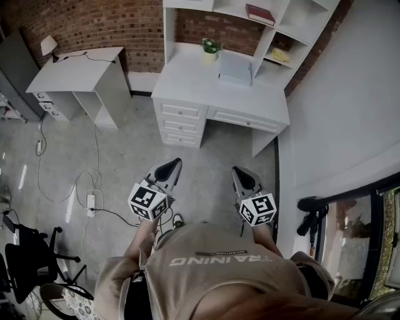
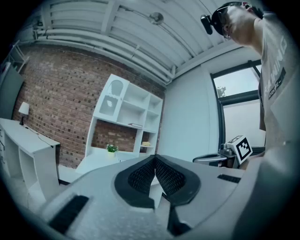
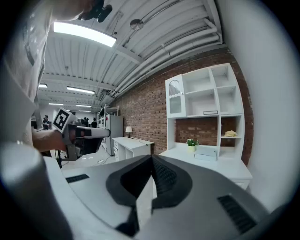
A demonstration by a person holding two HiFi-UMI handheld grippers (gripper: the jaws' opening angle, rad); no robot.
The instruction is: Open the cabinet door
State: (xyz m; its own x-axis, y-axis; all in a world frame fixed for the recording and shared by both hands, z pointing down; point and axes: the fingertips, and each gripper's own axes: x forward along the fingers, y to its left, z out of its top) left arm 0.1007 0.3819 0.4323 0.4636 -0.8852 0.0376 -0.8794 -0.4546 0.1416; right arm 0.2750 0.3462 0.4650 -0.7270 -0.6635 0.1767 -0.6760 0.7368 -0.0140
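While facing the cabinet door (image 3: 175,97) from well back, I'm holding my left tool (image 1: 174,164) and right tool (image 1: 240,172) closed and empty.

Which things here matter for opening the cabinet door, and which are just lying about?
For the job:
cabinet door
left hand-held gripper
right hand-held gripper

Lying about:
potted plant
red book
lamp
power strip
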